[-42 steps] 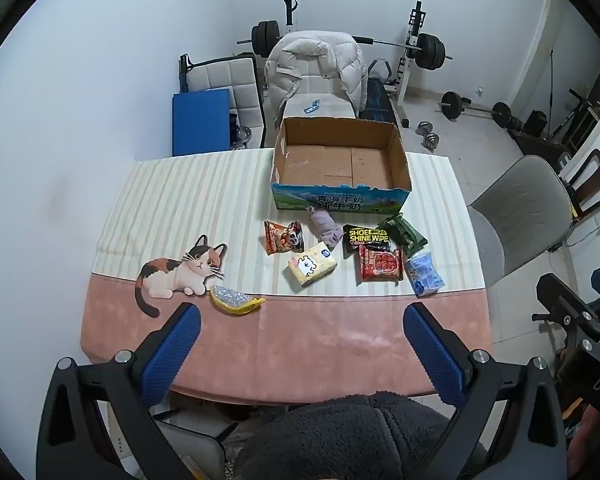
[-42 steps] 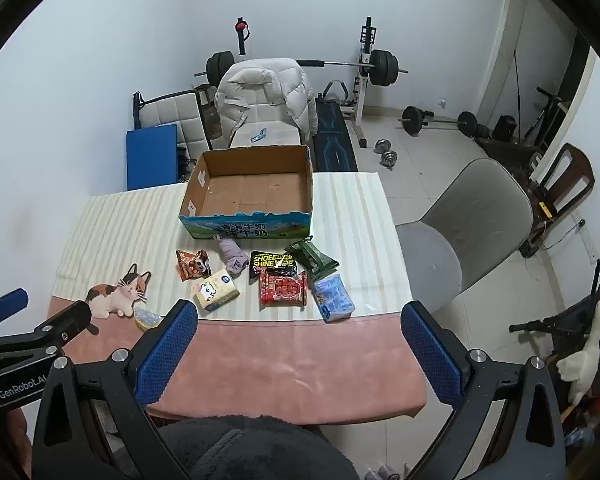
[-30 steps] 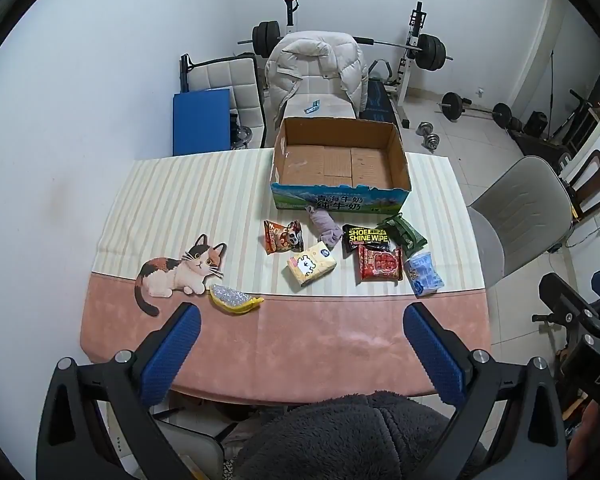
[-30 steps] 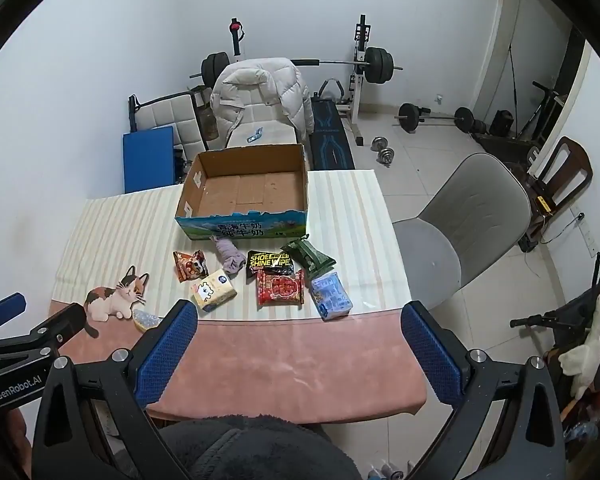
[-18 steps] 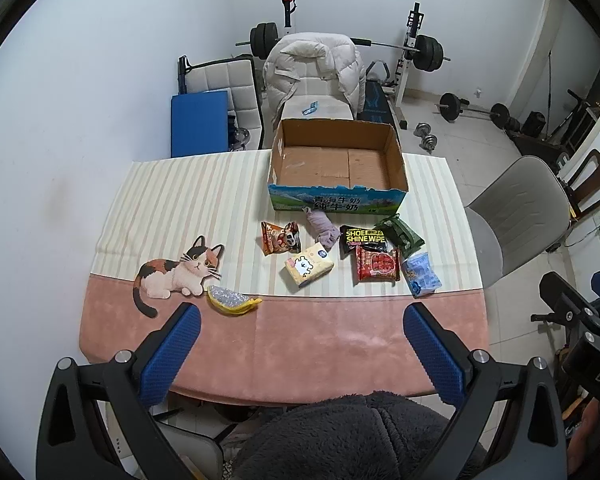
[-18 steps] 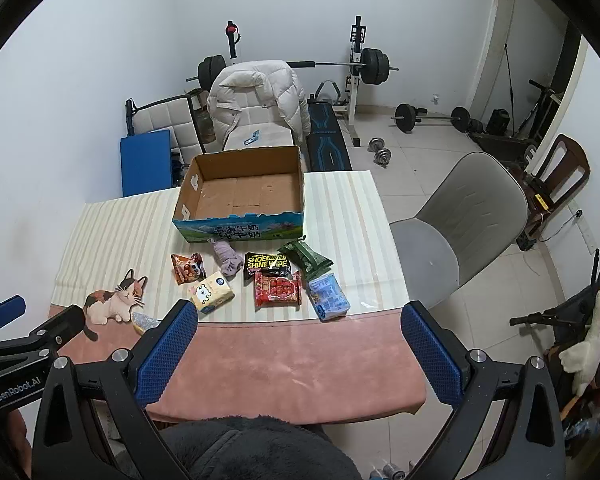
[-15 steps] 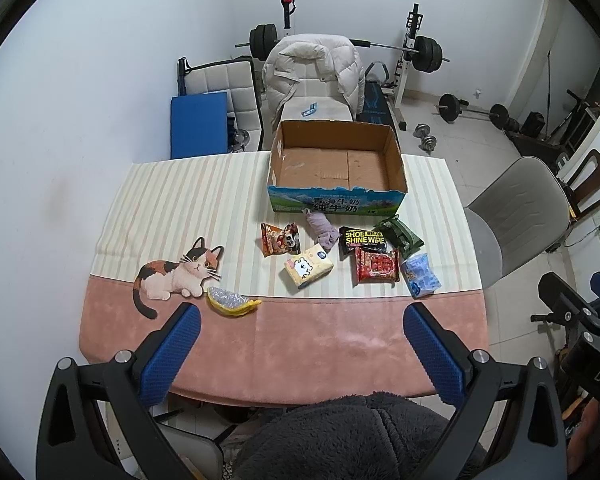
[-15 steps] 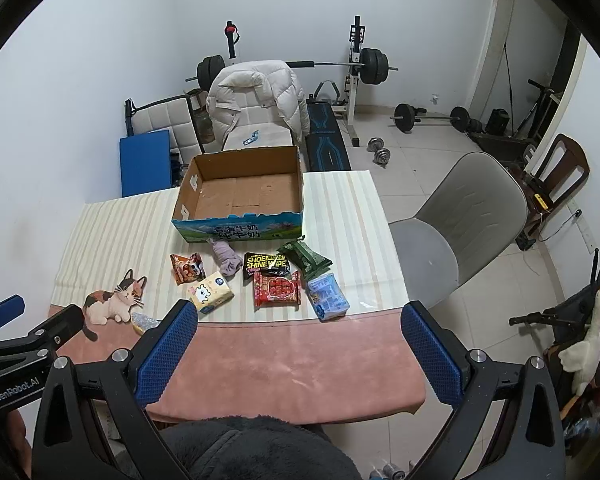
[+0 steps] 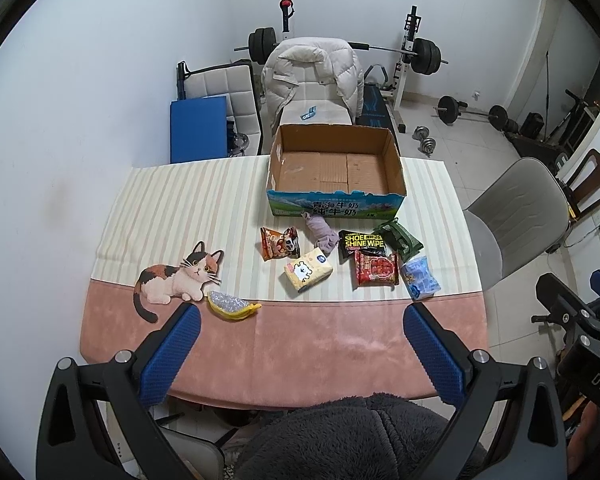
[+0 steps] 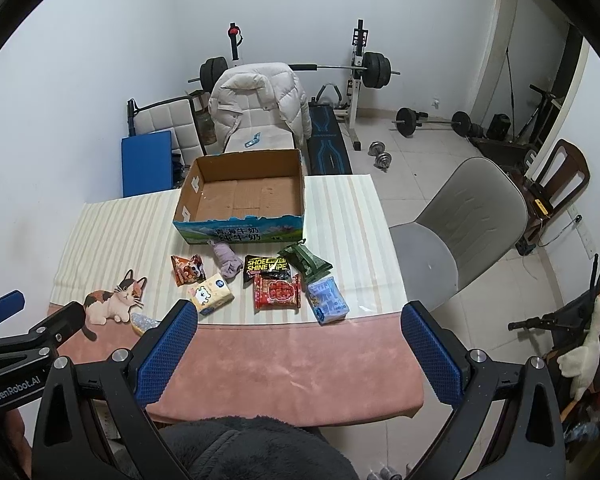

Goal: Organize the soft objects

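An open, empty cardboard box stands at the table's far side. In front of it lie soft items: a purple cloth, an orange snack bag, a yellow tissue pack, a black shoe-wipe pack, a red packet, a green packet, a blue packet and a yellow-edged pouch. My left gripper and right gripper are both open and empty, held above the table's near edge.
The table has a striped and pink cloth with a cat picture. A grey chair stands at the right. A chair with a white jacket and gym weights are behind the table.
Both grippers have drifted slightly, so the table scene shifted a little in each view. Nothing on the table moved. Both grippers stayed open.
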Motion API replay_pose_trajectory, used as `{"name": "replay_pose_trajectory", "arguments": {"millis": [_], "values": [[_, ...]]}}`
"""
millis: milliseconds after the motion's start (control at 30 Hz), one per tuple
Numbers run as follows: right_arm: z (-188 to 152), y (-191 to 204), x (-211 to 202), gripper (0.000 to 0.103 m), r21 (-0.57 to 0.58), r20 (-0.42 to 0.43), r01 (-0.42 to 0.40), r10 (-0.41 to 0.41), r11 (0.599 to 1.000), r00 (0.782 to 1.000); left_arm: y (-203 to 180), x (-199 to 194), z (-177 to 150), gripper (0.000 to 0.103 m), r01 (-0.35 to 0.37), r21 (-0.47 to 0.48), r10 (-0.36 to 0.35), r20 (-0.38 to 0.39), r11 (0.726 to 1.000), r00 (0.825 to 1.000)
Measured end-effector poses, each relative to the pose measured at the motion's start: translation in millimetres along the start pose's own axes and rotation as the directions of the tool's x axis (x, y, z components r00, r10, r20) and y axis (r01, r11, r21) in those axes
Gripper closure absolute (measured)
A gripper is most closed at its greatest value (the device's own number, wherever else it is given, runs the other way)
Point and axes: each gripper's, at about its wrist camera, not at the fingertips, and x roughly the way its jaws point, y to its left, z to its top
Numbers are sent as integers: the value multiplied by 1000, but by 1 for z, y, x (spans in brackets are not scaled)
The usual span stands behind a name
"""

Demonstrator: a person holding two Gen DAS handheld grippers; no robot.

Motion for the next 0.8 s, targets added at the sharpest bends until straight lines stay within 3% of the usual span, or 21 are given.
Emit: {"name": "replay_pose_trajectory", "arguments": {"millis": [800], "values": [[4, 8, 1, 0, -17, 15, 5, -5, 1000, 1000, 4, 1, 8, 0, 0, -1, 0, 20, 1000, 1000]]}}
